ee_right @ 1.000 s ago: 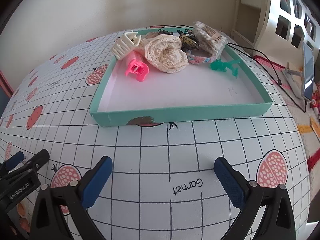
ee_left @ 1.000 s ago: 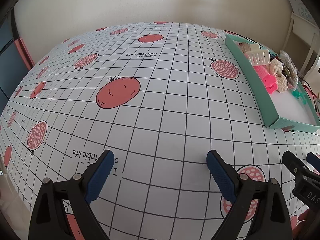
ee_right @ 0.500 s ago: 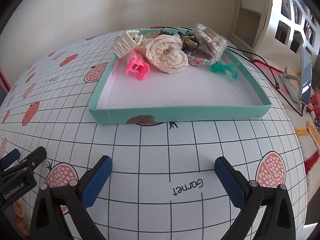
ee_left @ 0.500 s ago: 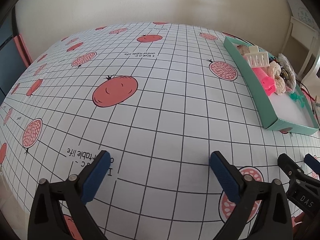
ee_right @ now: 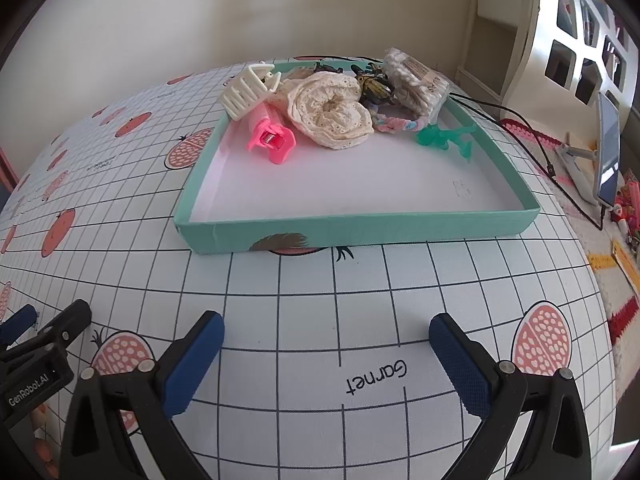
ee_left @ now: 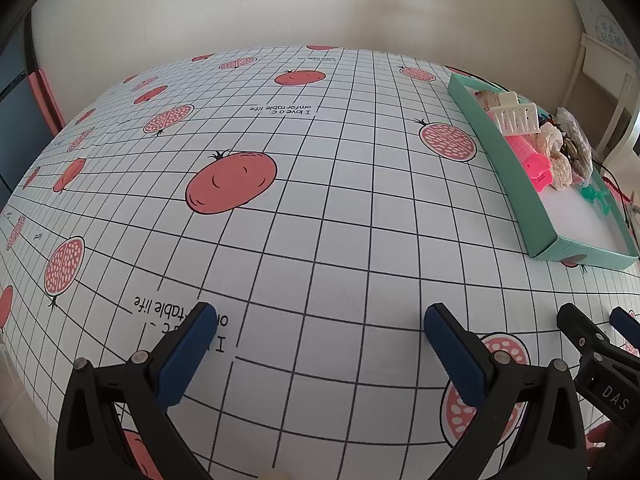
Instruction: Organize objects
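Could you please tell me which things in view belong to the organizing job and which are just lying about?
Job:
teal tray
white hair claw
pink hair claw
cream scrunchie
green clip
pastel braided band
left tool, right tool, both open

Lying about:
fruit-print tablecloth
black cable
phone on a stand

bright, even daylight | soft faint shadows | sharp focus | strong fisheye edges, dark corners

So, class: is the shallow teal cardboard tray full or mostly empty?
Mostly empty. The teal cardboard tray holds hair accessories bunched at its far end, such as the pink claw clip; its white floor nearer the camera lies bare.
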Demonstrator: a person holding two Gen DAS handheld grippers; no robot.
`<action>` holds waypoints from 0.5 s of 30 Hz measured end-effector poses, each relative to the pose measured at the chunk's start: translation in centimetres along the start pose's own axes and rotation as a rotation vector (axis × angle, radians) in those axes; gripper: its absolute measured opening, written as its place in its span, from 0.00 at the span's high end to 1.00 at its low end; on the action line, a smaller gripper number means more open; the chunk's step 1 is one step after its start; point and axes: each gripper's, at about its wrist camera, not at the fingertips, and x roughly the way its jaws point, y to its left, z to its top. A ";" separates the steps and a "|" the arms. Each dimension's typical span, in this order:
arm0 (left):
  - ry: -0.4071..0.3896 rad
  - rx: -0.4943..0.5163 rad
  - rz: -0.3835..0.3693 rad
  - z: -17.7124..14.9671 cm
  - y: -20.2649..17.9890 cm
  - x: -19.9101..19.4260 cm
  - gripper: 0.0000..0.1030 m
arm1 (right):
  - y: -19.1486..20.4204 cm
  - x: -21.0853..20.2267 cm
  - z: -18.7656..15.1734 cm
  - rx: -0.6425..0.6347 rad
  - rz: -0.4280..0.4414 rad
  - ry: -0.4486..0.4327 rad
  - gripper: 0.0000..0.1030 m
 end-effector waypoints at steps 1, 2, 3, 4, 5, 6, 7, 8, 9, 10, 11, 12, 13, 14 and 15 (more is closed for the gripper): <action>0.000 0.001 -0.001 0.0 0.0 0.0 0.00 | 0.0 0.0 0.0 0.001 0.000 0.000 0.00; 0.000 0.000 -0.001 0.0 0.0 0.0 0.00 | -0.1 0.1 0.1 0.002 0.000 0.001 0.00; 0.001 0.001 -0.001 0.0 0.0 0.0 0.00 | -0.1 0.1 0.1 0.003 0.000 0.001 0.00; 0.001 0.000 -0.001 0.0 0.0 0.0 0.00 | -0.1 0.1 0.1 0.004 -0.001 0.001 0.00; 0.001 0.001 -0.001 0.0 0.0 0.0 0.00 | -0.1 0.1 0.1 0.005 -0.001 0.001 0.00; 0.000 0.001 -0.001 0.0 0.0 0.0 0.00 | -0.1 0.1 0.1 0.005 -0.002 0.001 0.00; 0.000 0.001 -0.001 0.0 0.1 0.0 0.00 | -0.1 0.1 0.1 0.005 -0.002 0.001 0.00; 0.001 0.001 -0.002 0.0 0.1 0.0 0.00 | -0.1 0.1 0.1 0.004 -0.001 0.000 0.00; 0.001 0.001 -0.002 0.0 0.1 0.0 0.00 | -0.1 0.1 0.1 0.004 -0.002 -0.001 0.00; 0.001 0.001 -0.002 0.0 0.1 0.0 0.00 | -0.1 0.1 0.1 0.004 -0.002 -0.001 0.00; 0.000 0.002 -0.002 0.0 0.1 0.0 0.00 | -0.1 0.1 0.1 0.004 -0.002 -0.001 0.00; 0.001 0.002 -0.002 0.0 0.1 0.0 0.00 | -0.1 0.1 0.1 0.004 -0.002 -0.001 0.00; 0.001 0.003 -0.002 0.0 0.1 0.0 0.00 | -0.1 0.1 0.1 0.004 -0.002 -0.001 0.00; 0.001 0.002 -0.002 0.0 0.1 0.0 0.00 | -0.1 0.1 0.1 0.004 -0.002 -0.001 0.00; 0.000 0.003 -0.002 0.0 0.1 0.0 0.00 | -0.1 0.1 0.1 0.004 -0.002 -0.001 0.00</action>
